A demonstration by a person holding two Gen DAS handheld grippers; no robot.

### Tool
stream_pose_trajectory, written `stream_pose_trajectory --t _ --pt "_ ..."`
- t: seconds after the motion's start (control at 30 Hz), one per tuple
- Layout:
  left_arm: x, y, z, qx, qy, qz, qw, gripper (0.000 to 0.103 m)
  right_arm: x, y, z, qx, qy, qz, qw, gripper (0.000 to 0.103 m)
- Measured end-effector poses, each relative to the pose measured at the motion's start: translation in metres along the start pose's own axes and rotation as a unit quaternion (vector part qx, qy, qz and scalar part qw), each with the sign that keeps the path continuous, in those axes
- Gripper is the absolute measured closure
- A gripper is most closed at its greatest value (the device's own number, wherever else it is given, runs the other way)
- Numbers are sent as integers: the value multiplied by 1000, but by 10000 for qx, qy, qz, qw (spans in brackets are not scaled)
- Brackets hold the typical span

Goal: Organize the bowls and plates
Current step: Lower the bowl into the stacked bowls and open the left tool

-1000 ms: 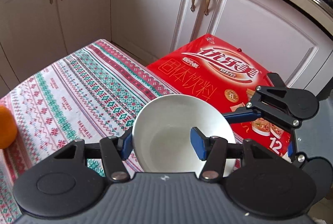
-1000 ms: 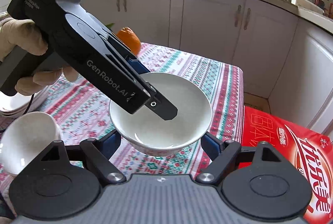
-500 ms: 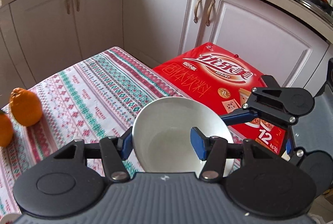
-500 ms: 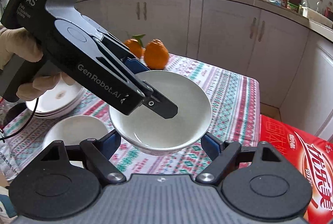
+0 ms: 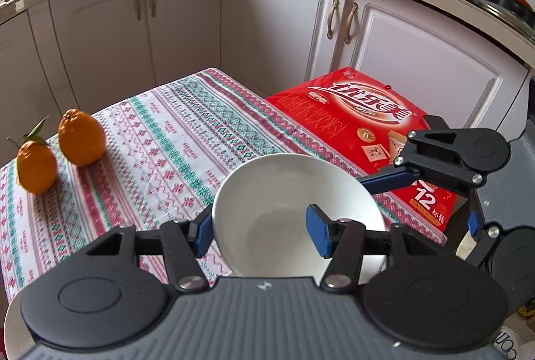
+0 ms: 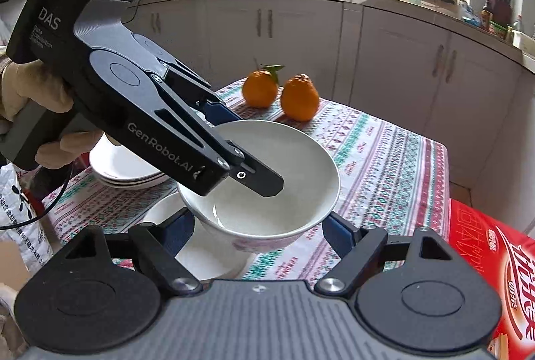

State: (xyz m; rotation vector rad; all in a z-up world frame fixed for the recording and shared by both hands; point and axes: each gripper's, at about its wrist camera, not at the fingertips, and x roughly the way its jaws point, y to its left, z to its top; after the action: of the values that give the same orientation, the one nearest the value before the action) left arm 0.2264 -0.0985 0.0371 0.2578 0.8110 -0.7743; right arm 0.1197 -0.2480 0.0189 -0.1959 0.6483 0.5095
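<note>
A white bowl [image 5: 284, 192] hangs above the patterned tablecloth [image 5: 160, 139], held by both grippers. My left gripper [image 5: 260, 226] is shut on its wall, one finger inside and one outside. My right gripper [image 6: 257, 226] has its blue pads against the bowl's [image 6: 277, 166] two sides, low down. In the left wrist view, one of the right gripper's fingers [image 5: 388, 181] reaches the bowl's right edge. A second white bowl [image 6: 207, 249] sits on the table directly below the held one. A stack of white plates [image 6: 123, 169] lies behind the left gripper [image 6: 240, 149], partly hidden.
Two oranges [image 6: 281, 92] stand on the far part of the table. A red carton [image 5: 361, 132] sits off the table's right edge. White kitchen cabinets [image 5: 284, 25] close off the far side. A gloved hand [image 6: 30, 92] holds the left gripper.
Both grippers have carried the bowl leftward over the table and a little up. The oranges and the plate stack came into view, and the second bowl now lies under the held one.
</note>
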Motion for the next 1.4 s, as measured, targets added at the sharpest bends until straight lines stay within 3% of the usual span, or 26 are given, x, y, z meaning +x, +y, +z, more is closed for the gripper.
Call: stream_pose_trajectory --t 0.6,1.4 --pt "-13 14 -44 -301 -19 72 9995 47 23 30 -5 -200 291 317 9989 16" --pt "-1 16 -66 -302 42 -10 9995 47 29 37 -13 -308 525 406 9973 16"
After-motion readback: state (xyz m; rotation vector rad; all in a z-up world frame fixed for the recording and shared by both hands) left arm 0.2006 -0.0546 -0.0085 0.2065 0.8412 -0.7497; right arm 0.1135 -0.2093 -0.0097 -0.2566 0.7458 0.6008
